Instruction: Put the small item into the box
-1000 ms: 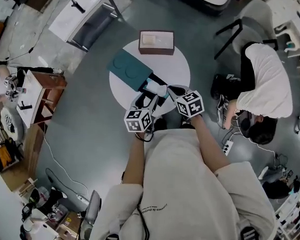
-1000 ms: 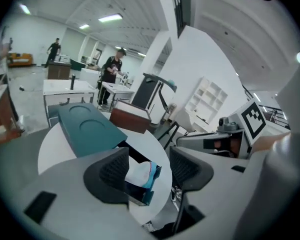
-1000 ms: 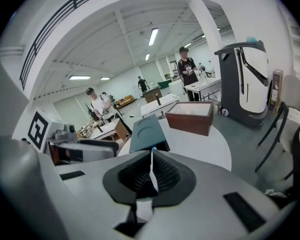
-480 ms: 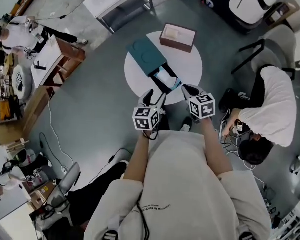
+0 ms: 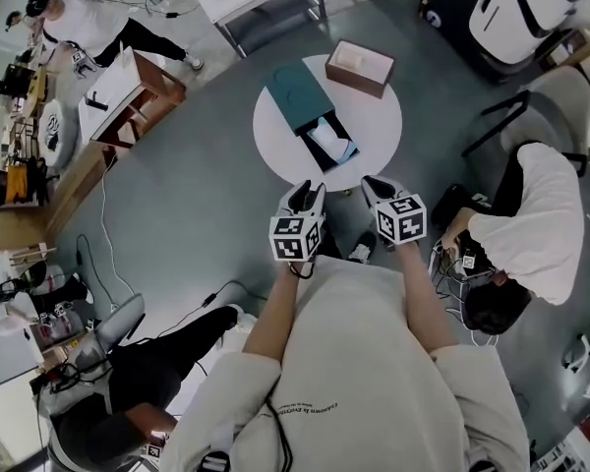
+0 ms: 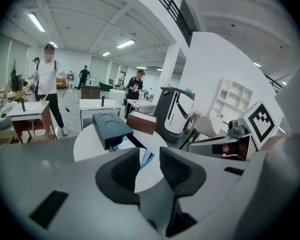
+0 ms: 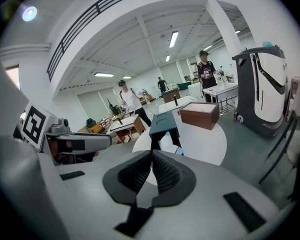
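The left gripper (image 6: 149, 156), jaws just closed to a narrow empty gap, and the right gripper (image 7: 152, 154), pressed together on nothing, hover by the round table (image 5: 374, 116) — the small item (image 5: 329, 141) lies in the open drawer of the teal box (image 5: 297, 94).

Nothing readable can really be made out here. A small line of print (image 5: 310, 408) is seen on the light shirt (image 5: 364, 342), but it's too tiny to be read. Only square code markers are shown on the left cube (image 5: 295, 237) and right cube (image 5: 401, 218).
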`<action>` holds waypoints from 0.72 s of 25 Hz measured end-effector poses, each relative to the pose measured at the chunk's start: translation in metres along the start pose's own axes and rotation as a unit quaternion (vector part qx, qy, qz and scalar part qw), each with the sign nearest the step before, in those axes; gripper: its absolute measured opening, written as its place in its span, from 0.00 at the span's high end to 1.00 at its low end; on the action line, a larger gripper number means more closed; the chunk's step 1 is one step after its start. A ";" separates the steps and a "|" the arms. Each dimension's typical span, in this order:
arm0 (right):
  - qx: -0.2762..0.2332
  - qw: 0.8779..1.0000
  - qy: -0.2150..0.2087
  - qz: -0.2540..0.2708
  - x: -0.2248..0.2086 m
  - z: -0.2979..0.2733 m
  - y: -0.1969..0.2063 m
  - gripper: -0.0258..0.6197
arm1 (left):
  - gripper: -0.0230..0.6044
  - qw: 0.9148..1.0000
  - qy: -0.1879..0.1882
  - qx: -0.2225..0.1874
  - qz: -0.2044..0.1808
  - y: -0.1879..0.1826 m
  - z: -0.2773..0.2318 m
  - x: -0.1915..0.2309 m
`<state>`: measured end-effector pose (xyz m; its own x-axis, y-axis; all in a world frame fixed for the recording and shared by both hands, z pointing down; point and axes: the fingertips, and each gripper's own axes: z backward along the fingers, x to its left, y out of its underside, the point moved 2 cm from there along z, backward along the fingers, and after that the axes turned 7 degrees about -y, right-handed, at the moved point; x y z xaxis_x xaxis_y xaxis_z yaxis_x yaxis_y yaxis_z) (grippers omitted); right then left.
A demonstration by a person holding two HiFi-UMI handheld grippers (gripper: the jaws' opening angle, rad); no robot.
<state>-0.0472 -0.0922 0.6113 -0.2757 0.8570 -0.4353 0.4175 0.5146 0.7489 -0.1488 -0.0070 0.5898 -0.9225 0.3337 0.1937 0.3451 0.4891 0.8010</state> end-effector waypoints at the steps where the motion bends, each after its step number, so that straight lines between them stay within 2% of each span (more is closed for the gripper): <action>1: 0.001 1.000 -0.002 0.005 0.003 0.005 0.003 0.90 | 0.76 1.000 0.000 -0.001 0.000 0.004 0.004 -0.005; 6: 0.001 1.000 -0.004 0.009 0.004 0.024 0.018 0.90 | 0.92 1.000 -0.008 -0.009 0.007 0.023 0.022 -0.024; 11: 0.003 1.000 -0.006 0.012 0.007 0.033 0.023 0.90 | 0.93 0.999 -0.016 -0.006 0.033 0.033 0.031 -0.022; 18: 0.009 0.999 -0.017 0.034 0.015 0.028 0.024 0.90 | 0.93 0.999 -0.040 -0.001 0.033 0.037 0.039 -0.013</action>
<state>-0.0172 -0.0661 0.6082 -0.2168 0.8898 -0.4015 0.4494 0.4561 0.7681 -0.1176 0.0383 0.5952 -0.8813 0.4279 0.2004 0.4040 0.4623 0.7894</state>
